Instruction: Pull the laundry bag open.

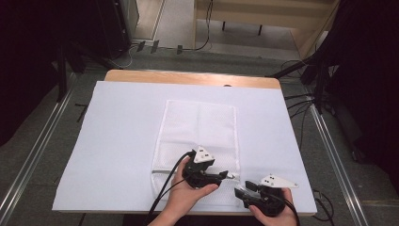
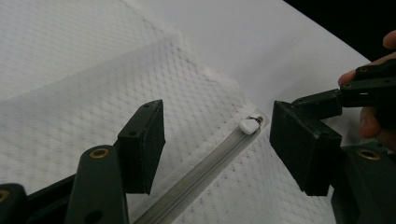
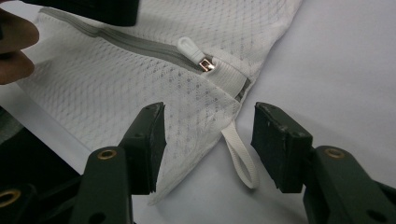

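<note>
Both grippers, left (image 2: 217, 140) and right (image 3: 208, 144), gape wide, seemingly just above the mesh bag's (image 1: 200, 122) zipper pull (image 3: 188, 45).

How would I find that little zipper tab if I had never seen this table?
Start at the white mesh bag lying flat in the middle of the white-covered table. Follow the grey zipper along the bag's near end to its right corner, beside the white fabric loop. There sits the zipper pull: a small white teardrop tab on a coppery metal slider, the only shiny part.
</note>
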Motion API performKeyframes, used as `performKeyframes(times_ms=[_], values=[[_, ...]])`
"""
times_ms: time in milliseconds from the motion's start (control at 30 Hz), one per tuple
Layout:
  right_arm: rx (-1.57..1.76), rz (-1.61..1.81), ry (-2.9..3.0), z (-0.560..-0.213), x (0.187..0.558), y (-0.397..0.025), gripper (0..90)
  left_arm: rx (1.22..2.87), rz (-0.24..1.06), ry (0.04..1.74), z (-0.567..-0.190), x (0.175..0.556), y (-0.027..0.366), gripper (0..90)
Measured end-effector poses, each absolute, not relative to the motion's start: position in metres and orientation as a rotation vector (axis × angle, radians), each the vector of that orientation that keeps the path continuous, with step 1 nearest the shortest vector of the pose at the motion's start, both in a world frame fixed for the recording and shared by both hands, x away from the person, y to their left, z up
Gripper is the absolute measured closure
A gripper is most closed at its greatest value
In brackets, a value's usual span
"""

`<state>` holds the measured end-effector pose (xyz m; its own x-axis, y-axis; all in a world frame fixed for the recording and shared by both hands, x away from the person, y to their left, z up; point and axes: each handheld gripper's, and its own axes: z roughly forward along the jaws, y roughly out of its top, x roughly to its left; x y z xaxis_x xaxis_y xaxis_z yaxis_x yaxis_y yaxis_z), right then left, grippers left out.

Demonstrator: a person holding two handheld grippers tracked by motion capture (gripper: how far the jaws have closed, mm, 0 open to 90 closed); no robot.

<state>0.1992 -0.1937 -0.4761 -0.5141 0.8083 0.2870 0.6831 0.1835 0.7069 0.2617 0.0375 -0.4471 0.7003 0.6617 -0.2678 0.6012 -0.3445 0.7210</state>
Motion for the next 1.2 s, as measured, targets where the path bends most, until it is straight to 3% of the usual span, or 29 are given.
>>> performKeyframes(times_ms=[400,733,833,967,1133,1200], values=[[1.397,1.193,2.266,-0.484,0.2,-0.18,47.5,2.072,-0.11,1.001,-0.457,0.268,0.019,52.8],[1.36,1.162,2.236,-0.487,0.196,-0.177,49.9,2.088,-0.155,0.999,-0.459,0.274,0.012,73.8],[1.363,1.163,2.236,-0.487,0.197,-0.177,49.9,2.083,-0.173,0.996,-0.46,0.275,0.012,85.6],[1.379,1.169,2.235,-0.486,0.197,-0.176,47.6,2.084,-0.175,0.968,-0.458,0.274,0.013,87.4],[1.401,1.166,2.237,-0.485,0.198,-0.17,33.9,2.013,-0.22,0.951,-0.452,0.275,0.024,87.5],[1.403,1.152,2.227,-0.485,0.199,-0.167,33.5,1.983,-0.234,0.942,-0.449,0.275,0.029,87.5]])
